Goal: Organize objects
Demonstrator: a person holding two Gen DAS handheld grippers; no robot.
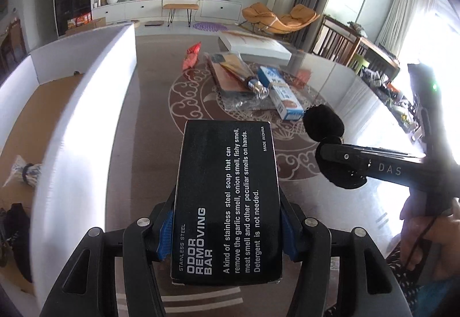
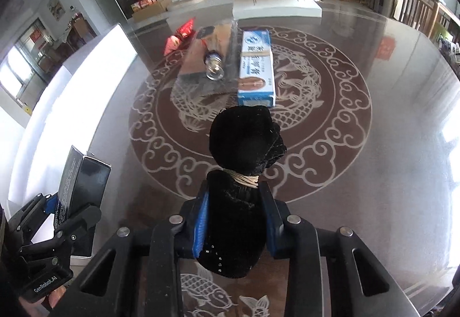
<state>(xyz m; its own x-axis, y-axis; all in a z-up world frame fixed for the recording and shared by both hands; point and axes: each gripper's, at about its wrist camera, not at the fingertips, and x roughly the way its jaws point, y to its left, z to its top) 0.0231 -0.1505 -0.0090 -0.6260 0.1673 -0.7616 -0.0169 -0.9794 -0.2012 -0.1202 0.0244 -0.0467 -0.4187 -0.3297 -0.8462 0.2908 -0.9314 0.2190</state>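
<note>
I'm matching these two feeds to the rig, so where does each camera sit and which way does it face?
Left wrist: sits on the left gripper, looking down along its fingers at the black box they clamp; the right gripper and a hand show at right.
Right wrist: sits on the right gripper, looking down at the black velvet pouch it grips; the left gripper shows at lower left.
Shared: patterned table, blue-and-white carton, white bin, TV wall.

The black box [image 1: 227,202] reads "ODOR REMOVING BAR"; left gripper [image 2: 46,285] reads "GenRobot.AI".
</note>
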